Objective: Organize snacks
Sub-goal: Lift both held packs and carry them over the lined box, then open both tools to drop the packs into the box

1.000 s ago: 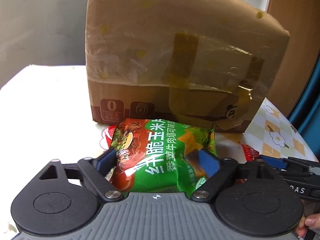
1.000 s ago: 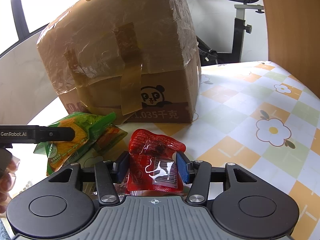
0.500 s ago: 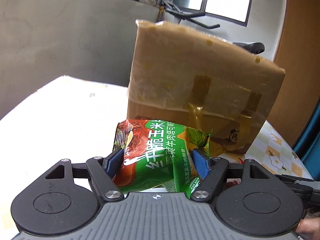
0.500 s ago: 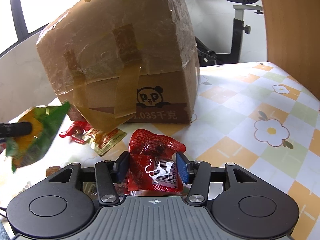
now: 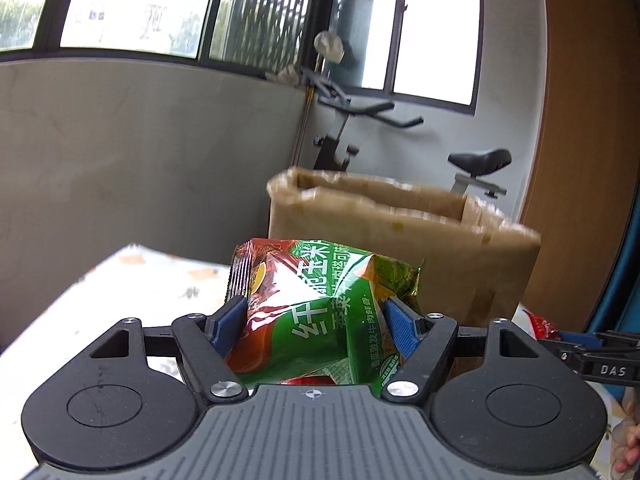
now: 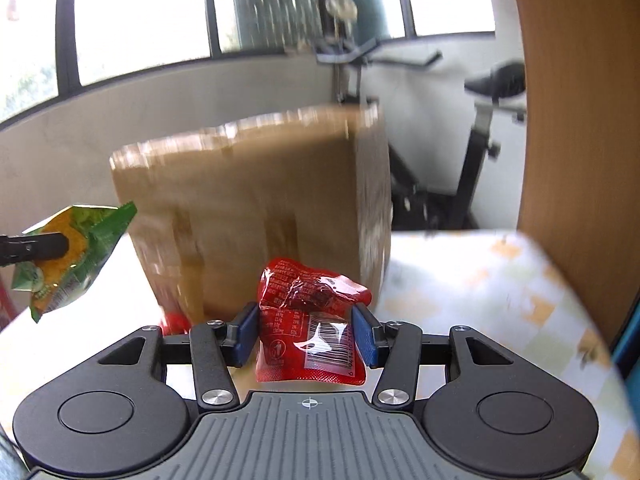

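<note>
My left gripper (image 5: 316,324) is shut on a green and red chip bag (image 5: 320,312), held in the air in front of the open-topped cardboard box (image 5: 400,240). In the right wrist view that same green chip bag (image 6: 68,260) hangs at the far left. My right gripper (image 6: 306,332) is shut on a small red snack packet (image 6: 308,332) with a barcode, lifted before the cardboard box (image 6: 256,208). The right gripper's tip with its red packet (image 5: 540,326) shows at the right edge of the left wrist view.
The flower-patterned tablecloth (image 6: 500,292) lies under and right of the box. Another red packet (image 6: 174,322) lies at the box's foot. An exercise bike (image 5: 400,148) stands behind the table and a wooden panel (image 6: 576,120) rises at right. A person's fingers (image 5: 628,444) show at lower right.
Both grippers have risen with their snacks off the table. The box's top rim has come into the left wrist view, and both views now look higher toward the windows.
</note>
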The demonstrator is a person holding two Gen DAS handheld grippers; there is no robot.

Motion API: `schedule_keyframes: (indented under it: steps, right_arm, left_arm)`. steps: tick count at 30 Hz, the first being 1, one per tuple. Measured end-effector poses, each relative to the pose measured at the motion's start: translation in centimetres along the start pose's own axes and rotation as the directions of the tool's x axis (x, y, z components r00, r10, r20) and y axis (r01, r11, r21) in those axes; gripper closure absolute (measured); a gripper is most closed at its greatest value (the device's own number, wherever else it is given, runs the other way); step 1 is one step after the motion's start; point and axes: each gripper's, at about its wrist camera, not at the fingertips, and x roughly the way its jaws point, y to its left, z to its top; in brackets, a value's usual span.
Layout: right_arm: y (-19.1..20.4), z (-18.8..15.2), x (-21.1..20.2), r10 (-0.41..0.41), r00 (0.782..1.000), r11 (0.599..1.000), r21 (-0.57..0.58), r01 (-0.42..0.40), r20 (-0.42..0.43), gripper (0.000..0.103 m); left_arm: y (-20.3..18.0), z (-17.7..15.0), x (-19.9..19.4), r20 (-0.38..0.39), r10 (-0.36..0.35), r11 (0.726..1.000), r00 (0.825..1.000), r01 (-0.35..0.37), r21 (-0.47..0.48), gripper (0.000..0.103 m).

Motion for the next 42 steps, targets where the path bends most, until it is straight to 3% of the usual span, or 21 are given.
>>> schedule_keyframes:
  steps: [10,20,29,35,42]
  right_arm:
    - [1.0,7.2,-2.3,0.066,0.992,0.994,-0.093,-0.055,0.111,0.057]
    - [2.1,13.5,2.1,0.082,0.988,0.985,-0.163,-0.06,0.133,0.057]
    - [2.2,13.7,10.1,0.003,0.998,0.984,-0.18,0.009,0.065,0.057]
    - [1.2,13.3,12.8,-0.014,0.998,0.994,-0.111,0.02,0.054,0.056]
    - [0.2,12.3,14.2,-0.023,1.0,0.996,-0.086,0.022,-0.001,0.051]
  left_arm:
    - [-0.9,5.4,-0.8,0.045,-0.018,0.997,0.999,0.015,0.074,0.026]
    - [-3.0,10.0,3.4,0.057,-0.073,0.992,0.996,0.066,0.107,0.026]
    - [-3.9,11.3,10.8,-0.041,-0.056,0.99,0.998,0.061,0.128,0.026]
    - [-5.1,11.3,14.1,-0.06,0.002,0.978,0.998,0.011,0.207,0.026]
    - [-5.3,9.9,16.6,-0.136,0.01,0.974,0.991,0.021,0.227,0.022]
